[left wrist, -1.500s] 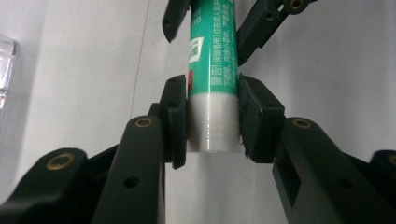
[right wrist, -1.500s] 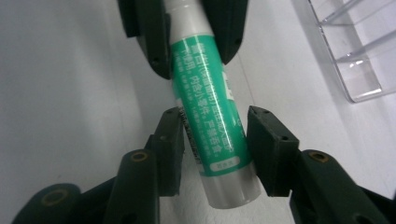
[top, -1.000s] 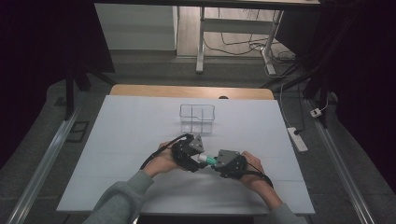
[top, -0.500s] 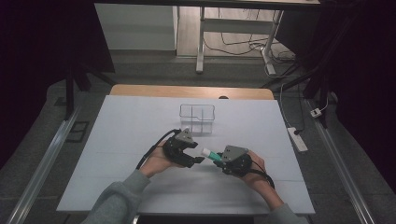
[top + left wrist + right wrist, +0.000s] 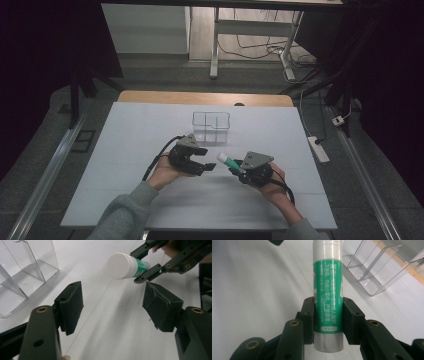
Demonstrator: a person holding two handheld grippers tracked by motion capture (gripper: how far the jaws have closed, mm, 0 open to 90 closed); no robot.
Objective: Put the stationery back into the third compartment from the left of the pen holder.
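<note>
Our right gripper (image 5: 328,315) has its jaws squeezed tight on the glue stick (image 5: 327,290). They pinch it low down, near its grey bottom end, so the white cap (image 5: 121,265) pokes far out in front. Our left gripper (image 5: 113,306) has just been opening its jaws, and now they stand wide with nothing between them. From up high we see the left gripper (image 5: 200,162) just to the left of the glue stick (image 5: 228,161), with a small gap between them.

The glue stick is up in the air, above the white surface (image 5: 125,130). The clear box (image 5: 211,125) with its little walls sits a bit farther back from the glue stick, on the same surface.

We think the next job is to put the glue stick into that box. To do it well, we should keep the right jaws tight the whole way. We should move slowly, because the long end could bump the box's wall. We should tip the stick so one end goes down into one part of the box, then let go only when it sits inside. The left gripper should stay out of the way.
</note>
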